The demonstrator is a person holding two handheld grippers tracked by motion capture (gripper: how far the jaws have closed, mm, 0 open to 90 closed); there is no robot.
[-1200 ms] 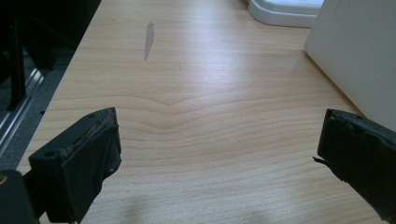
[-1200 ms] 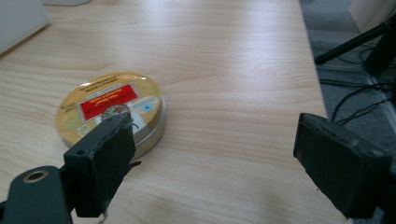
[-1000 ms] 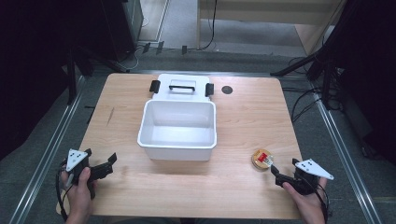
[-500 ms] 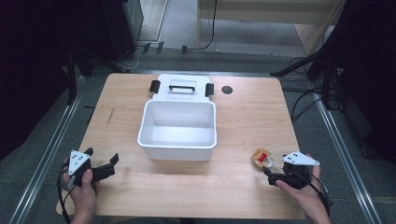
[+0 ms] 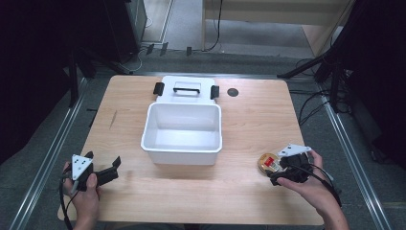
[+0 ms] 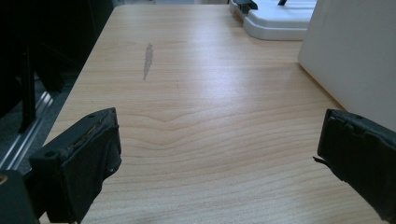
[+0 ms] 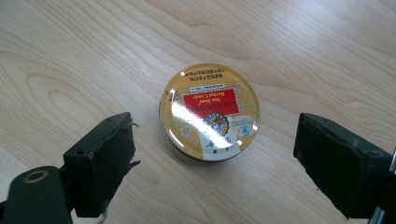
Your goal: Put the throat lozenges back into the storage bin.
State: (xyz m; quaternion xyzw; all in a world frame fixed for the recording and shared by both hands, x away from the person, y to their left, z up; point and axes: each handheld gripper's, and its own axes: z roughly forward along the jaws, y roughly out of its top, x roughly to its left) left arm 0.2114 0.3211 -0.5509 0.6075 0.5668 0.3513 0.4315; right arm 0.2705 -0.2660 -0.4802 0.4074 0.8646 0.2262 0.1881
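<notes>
The candy tin lies flat on the bench near its right edge, toward the near right corner, well apart from the white bin that stands in the middle. It is a low round tin with a glossy gold and red printed lid — I judge it light, stiff and a little slippery, since the lid throws back the lamp as a bright glare. The lid offers nothing to catch on, so I would take it by the dark side wall, one pad on each side across its widest part, low enough that the pads do not ride up over the rounded rim. Squeezed too hard or off centre, a tin like this could skid out sideways on the smooth wood.

My right tool hangs just above it, tipped steeply down, its jaws spread wider than the tin with a gap of bare wood on each side — nothing touches yet. In the high view my right hand comes in from the near edge, wrist bent down over the tin.

My left tool rests near the near left corner, held level, jaws spread on nothing, pointing toward the bin and the white lid behind it.
</notes>
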